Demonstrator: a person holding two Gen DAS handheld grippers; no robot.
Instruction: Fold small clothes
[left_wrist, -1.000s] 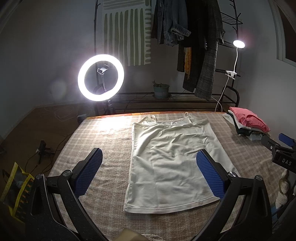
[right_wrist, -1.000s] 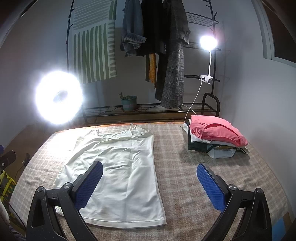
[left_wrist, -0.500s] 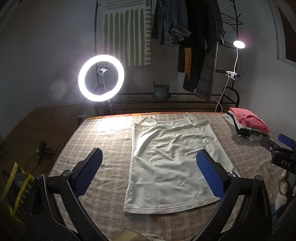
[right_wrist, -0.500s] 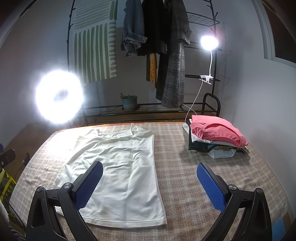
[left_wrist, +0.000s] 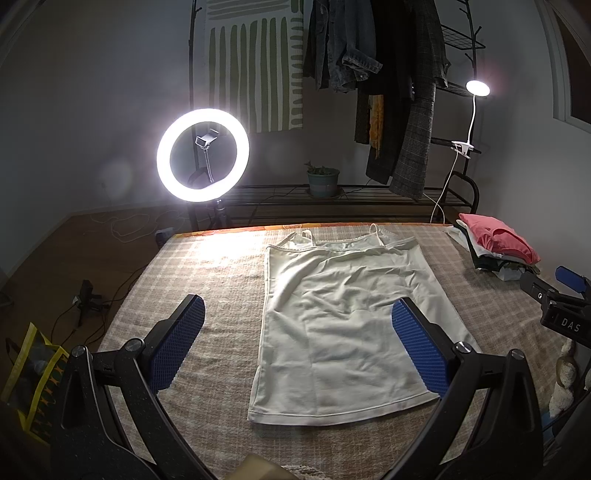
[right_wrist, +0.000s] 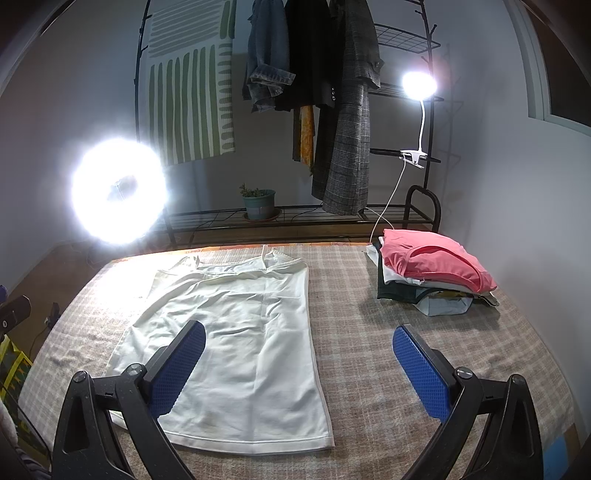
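Both claws, left claw and right claw, released, dimpled blue pads; ahead, white strappy top flat, lightly creased, on checked woven cover

Left claw agape; right claw agape, both empty

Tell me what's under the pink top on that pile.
Under the pink top lie folded clothes: a white layer, a dark green one, then pale blue with a patterned edge. How many pieces there are, and what each is, cannot be told; the top covers most of them.
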